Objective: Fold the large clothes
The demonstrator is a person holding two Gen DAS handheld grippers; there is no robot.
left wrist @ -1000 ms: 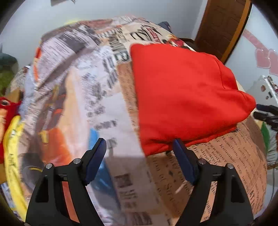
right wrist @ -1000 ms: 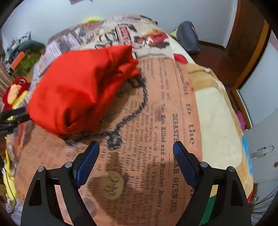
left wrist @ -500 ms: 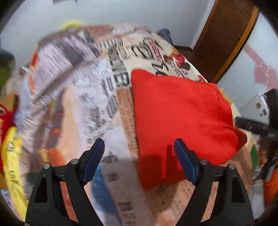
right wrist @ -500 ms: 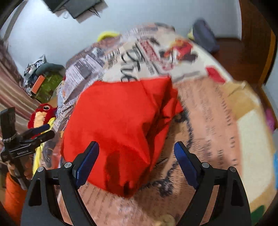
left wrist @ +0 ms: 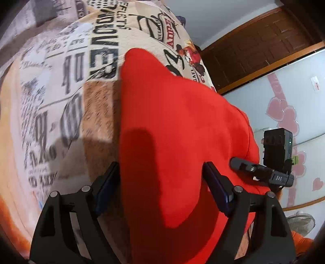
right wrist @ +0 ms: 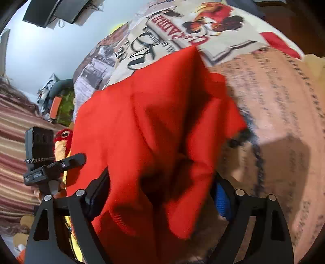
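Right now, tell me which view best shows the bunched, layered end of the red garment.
Right wrist view: the red garment shows its bunched folds and layered edges between the closing right gripper. Left wrist view shows only its smooth flat side.

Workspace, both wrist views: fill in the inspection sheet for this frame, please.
Surface: bed under a newspaper-print quilt.
Job's things: folded red garment lying on the quilt, bunched at the right gripper's end.
Clutter: red plush toy and piled items beside the bed.
Grippers: left gripper open, astride the garment's edge; right gripper closing, cloth between its jaws, grip not confirmed.
Cables: some hang under a wall-mounted black box.
Surroundings: wooden door, heart stickers, fan.
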